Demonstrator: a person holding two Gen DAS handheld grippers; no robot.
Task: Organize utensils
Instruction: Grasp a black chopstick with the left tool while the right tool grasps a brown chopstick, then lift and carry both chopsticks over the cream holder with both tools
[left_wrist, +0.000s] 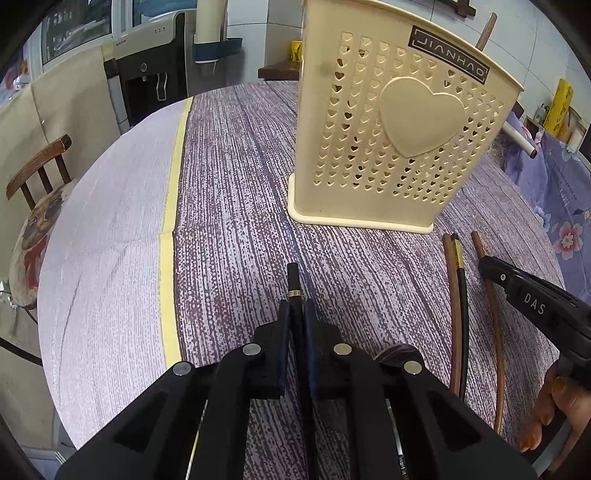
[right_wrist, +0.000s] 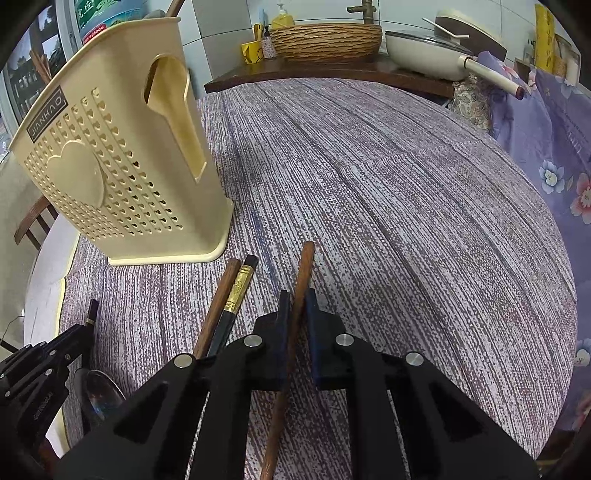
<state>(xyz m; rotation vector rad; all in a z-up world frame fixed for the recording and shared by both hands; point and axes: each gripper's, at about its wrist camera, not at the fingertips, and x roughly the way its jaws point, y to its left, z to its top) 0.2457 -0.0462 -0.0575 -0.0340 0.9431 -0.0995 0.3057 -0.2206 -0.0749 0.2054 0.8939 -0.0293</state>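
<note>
The left hand-held gripper (left_wrist: 294, 306) sits low in the middle of the left wrist view; its two fingers are squeezed tight on a black chopstick (left_wrist: 293, 280), and the chopstick's end with a thin gold ring pokes out past the fingertips, over the purple striped cloth on the counter (left_wrist: 229, 192).

The right hand-held gripper (right_wrist: 297, 299) sits low in the middle of the right wrist view; its fingers are squeezed tight on a brown wooden chopstick (right_wrist: 304, 269), which runs up past the fingertips and down under the gripper's body.

Just left of it in that view lie two more sticks side by side and touching on the cloth: a second brown chopstick (right_wrist: 219, 299) and a black chopstick with a gold band (right_wrist: 239, 291).

The cream utensil holder (right_wrist: 122, 166) with little heart holes and one big heart stands upright on the counter, at the upper left of the right wrist view and the upper right of the left wrist view; the loose sticks lie just in front of its base.

A shiny spoon (right_wrist: 101, 397) lies at the lower left of the right wrist view.
</note>
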